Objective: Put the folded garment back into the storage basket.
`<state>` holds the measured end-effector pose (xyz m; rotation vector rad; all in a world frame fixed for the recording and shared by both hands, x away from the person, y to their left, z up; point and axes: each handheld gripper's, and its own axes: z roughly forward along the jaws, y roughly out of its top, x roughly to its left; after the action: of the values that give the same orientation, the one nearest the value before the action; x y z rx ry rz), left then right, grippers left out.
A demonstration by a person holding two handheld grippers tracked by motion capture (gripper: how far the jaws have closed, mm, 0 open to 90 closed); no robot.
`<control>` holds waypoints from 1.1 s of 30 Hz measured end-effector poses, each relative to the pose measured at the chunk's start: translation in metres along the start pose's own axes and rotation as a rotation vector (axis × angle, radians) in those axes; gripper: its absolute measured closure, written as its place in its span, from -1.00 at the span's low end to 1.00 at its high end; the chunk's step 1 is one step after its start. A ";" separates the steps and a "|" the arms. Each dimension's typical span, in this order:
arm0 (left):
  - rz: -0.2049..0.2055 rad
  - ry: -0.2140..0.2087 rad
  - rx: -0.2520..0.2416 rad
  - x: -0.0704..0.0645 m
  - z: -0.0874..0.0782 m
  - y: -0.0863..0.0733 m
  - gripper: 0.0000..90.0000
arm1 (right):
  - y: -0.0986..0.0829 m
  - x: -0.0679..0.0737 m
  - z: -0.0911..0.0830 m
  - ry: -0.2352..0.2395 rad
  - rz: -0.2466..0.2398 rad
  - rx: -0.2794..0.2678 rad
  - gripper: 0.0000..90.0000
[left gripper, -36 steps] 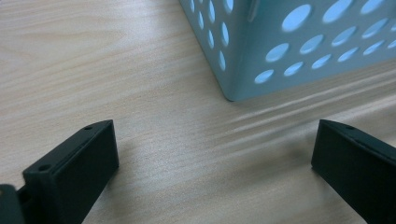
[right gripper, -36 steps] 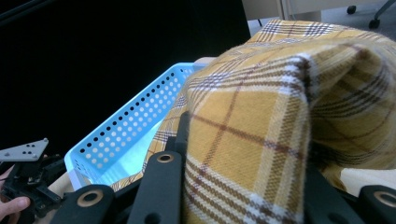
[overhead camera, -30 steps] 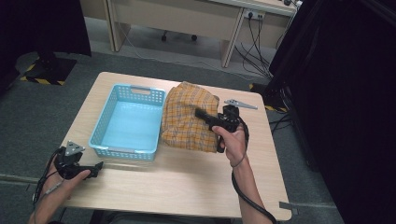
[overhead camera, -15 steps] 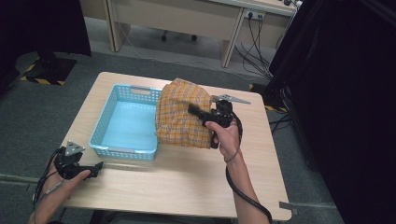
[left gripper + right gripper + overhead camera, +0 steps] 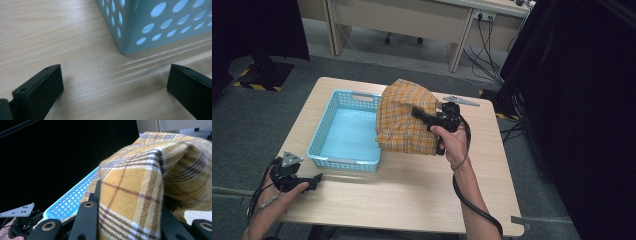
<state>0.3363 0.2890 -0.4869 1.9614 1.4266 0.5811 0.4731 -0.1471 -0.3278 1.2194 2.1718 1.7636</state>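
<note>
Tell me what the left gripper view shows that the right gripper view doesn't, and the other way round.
Left gripper view alone: bare wooden table and the left gripper, its jaws wide apart with nothing between them, near a basket corner. Right gripper view alone: the yellow plaid cloth clamped in the right gripper, with the other gripper's grey plate farther off. Both share the blue perforated basket.

The cloth (image 5: 404, 117) is soft woven plaid with a slightly fuzzy nap, the basket (image 5: 343, 131) smooth perforated plastic, the table (image 5: 412, 185) matt pale wood-grain, and the left gripper (image 5: 113, 92) matt black plastic.
</note>
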 end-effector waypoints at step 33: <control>0.000 -0.001 0.000 0.000 0.000 0.000 -1.00 | 0.007 0.025 0.044 0.037 0.013 0.022 0.61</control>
<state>0.3362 0.2891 -0.4869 1.9621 1.4260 0.5805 0.4826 -0.0973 -0.3267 1.2179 2.2145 1.7861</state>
